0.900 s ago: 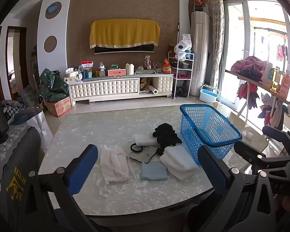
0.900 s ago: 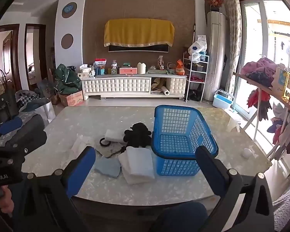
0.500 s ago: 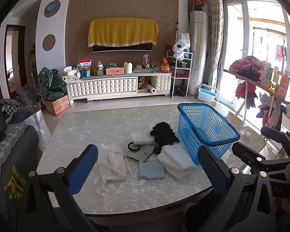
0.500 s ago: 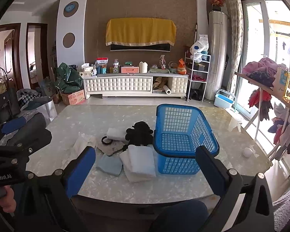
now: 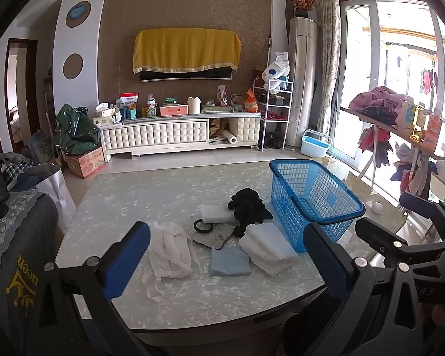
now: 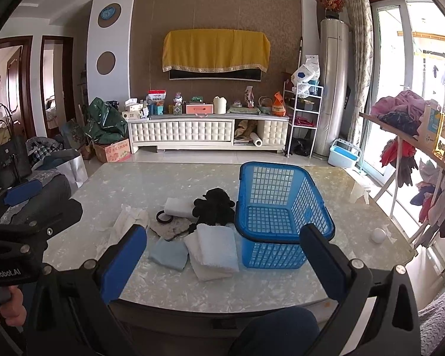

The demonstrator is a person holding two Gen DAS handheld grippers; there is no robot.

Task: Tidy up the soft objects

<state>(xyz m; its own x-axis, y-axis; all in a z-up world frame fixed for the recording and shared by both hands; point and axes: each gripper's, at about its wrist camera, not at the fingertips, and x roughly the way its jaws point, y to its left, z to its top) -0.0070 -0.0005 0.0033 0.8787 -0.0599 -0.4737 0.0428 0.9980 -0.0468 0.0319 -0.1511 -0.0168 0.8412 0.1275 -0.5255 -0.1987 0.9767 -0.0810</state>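
Observation:
An empty blue mesh basket [image 5: 311,201] [image 6: 279,216] stands on the marble table [image 5: 139,195] [image 6: 151,184]. Left of it lie soft things: folded white towels [image 5: 267,246] [image 6: 213,249], a light blue cloth [image 5: 229,261] [image 6: 168,253], a crumpled white cloth [image 5: 169,250] [image 6: 127,219], a black fabric bundle [image 5: 247,206] [image 6: 213,206], a white block [image 5: 215,213] [image 6: 178,206], a grey rag [image 5: 212,237] [image 6: 170,228]. My left gripper [image 5: 227,270] and my right gripper [image 6: 222,262] are open and empty, held before the table's near edge.
A black tape ring [image 5: 203,226] [image 6: 164,216] lies among the cloths. A small white ball [image 5: 378,207] [image 6: 378,235] sits right of the basket. A chair with a grey cover [image 5: 12,237] stands at the left. A clothes rack [image 6: 406,136] is at the right.
Both grippers have moved slightly forward toward the table. Nothing on the table has moved.

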